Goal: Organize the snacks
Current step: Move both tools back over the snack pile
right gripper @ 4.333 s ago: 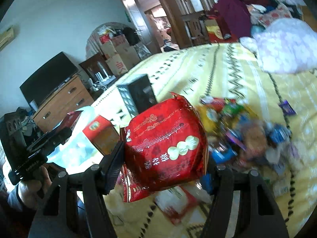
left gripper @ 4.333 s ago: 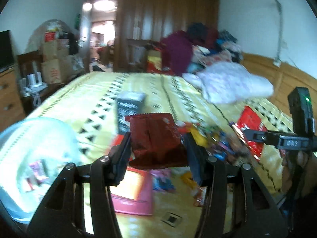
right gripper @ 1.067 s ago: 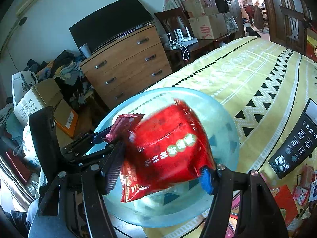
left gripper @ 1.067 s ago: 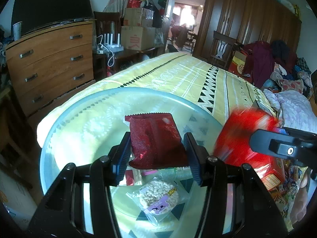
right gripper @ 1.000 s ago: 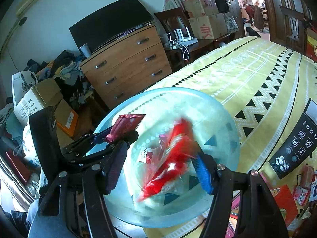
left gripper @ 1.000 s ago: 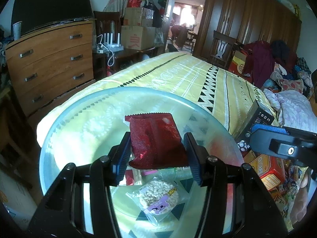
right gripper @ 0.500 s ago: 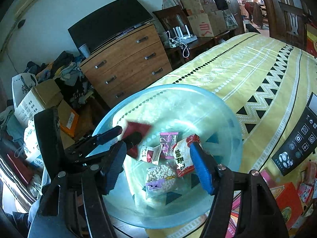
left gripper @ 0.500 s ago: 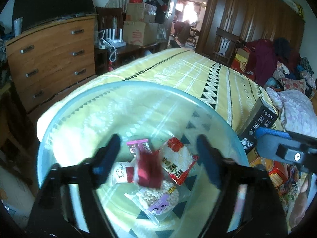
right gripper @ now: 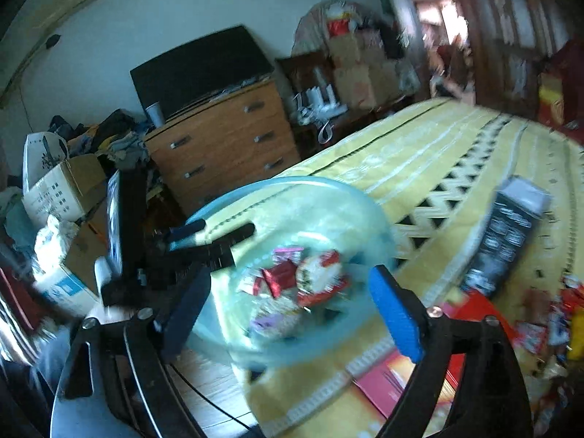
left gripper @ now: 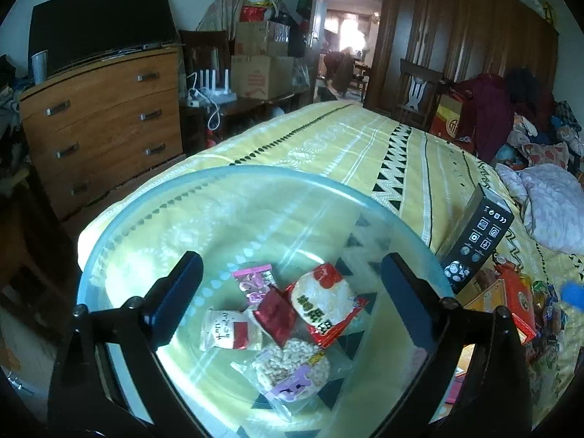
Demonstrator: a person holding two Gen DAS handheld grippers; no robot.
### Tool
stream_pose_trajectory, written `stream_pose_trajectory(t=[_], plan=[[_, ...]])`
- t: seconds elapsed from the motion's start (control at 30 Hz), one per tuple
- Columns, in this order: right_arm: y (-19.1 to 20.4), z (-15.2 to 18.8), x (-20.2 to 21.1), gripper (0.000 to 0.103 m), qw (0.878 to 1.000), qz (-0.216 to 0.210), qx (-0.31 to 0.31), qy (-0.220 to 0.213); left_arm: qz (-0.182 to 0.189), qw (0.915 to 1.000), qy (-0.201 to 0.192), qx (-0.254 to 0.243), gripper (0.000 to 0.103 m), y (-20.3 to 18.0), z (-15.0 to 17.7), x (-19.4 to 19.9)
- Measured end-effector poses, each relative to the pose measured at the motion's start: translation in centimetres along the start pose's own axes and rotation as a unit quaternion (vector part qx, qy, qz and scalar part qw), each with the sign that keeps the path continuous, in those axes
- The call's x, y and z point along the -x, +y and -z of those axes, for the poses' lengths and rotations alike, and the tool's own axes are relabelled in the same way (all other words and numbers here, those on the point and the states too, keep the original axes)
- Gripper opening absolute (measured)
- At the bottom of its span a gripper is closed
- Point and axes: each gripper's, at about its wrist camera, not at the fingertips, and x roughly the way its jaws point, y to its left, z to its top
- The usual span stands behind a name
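Both red packets, dark red packet (left gripper: 275, 315) and large red packet (left gripper: 323, 303), now lie dropped in the bowl (left gripper: 153, 197); left hand-held gripper (left gripper: 290, 294) and right hand-held gripper (right gripper: 292, 303), jaws just opened wide and empty, are free for more.

Black left gripper (left gripper: 292, 292), blue pads (left gripper: 175, 299); right gripper (right gripper: 292, 314) seemingly alike.

a wooden chest of drawers (left gripper: 106, 124) stands against the wall left of the bed, with a dark flat screen (left gripper: 98, 25) and a pale cup (left gripper: 39, 65) on top. cardboard boxes (left gripper: 261, 69) are stacked near the open doorway (left gripper: 341, 54). a tall wooden wardrobe (left gripper: 467, 43) fills the right wall, with heaped clothes (left gripper: 518, 116) beside it.
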Motion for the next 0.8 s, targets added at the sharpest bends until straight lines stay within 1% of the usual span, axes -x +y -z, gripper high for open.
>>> stream_pose_trajectory(t=[0.03,0.07,0.13,0.2,0.23,0.27,0.33,0.43,0.5,0.6,0.73,0.8], plan=[[-0.6,1.9,1.6,0.094,1.0,0.02,-0.001,-0.003,0.003,1.0,-0.003,-0.002,0.099,-0.4,0.1,0.2],[-1.1,3.3,2.5,0.096,1.0,0.031,-0.003,-0.002,0.007,0.9999,-0.009,-0.006,0.099,-1.0,0.2,0.4],[-3.0,7.1,4.6,0.096,0.998,0.054,-0.025,0.013,0.01,0.9994,-0.026,-0.022,0.099,-2.4,0.4,1.0],[-5.0,10.2,6.0,0.096,0.995,0.07,-0.056,0.033,0.013,0.9987,-0.035,-0.034,0.099,-3.6,0.6,1.5],[-6.6,12.5,7.0,0.096,0.991,0.084,-0.086,0.051,0.015,0.9985,-0.037,-0.037,0.099,-4.0,0.5,1.7],[-7.8,14.0,7.8,0.096,0.988,0.094,-0.109,0.06,0.017,0.9984,-0.039,-0.038,0.099,-4.5,0.5,1.9],[-9.8,16.5,9.5,0.096,0.98,0.112,-0.149,0.069,0.024,0.9981,-0.044,-0.035,0.099,-5.3,0.5,2.4],[-11.8,18.8,11.8,0.096,0.973,0.124,-0.186,0.066,0.027,0.9971,-0.051,-0.049,0.099,-7.0,0.5,3.1],[-12.4,19.2,12.8,0.096,0.971,0.126,-0.196,0.059,0.027,0.9966,-0.053,-0.057,0.099,-8.1,0.6,3.4],[-12.9,19.4,13.5,0.096,0.971,0.124,-0.195,0.058,0.023,0.9953,-0.068,-0.065,0.099,-9.5,0.9,4.1],[-13.0,20.1,13.6,0.096,0.972,0.122,-0.186,0.071,0.025,0.9932,-0.092,-0.067,0.101,-10.7,1.7,5.1],[-13.0,20.4,13.5,0.096,0.972,0.124,-0.183,0.084,0.027,0.9927,-0.099,-0.064,0.103,-11.0,2.1,5.4]])
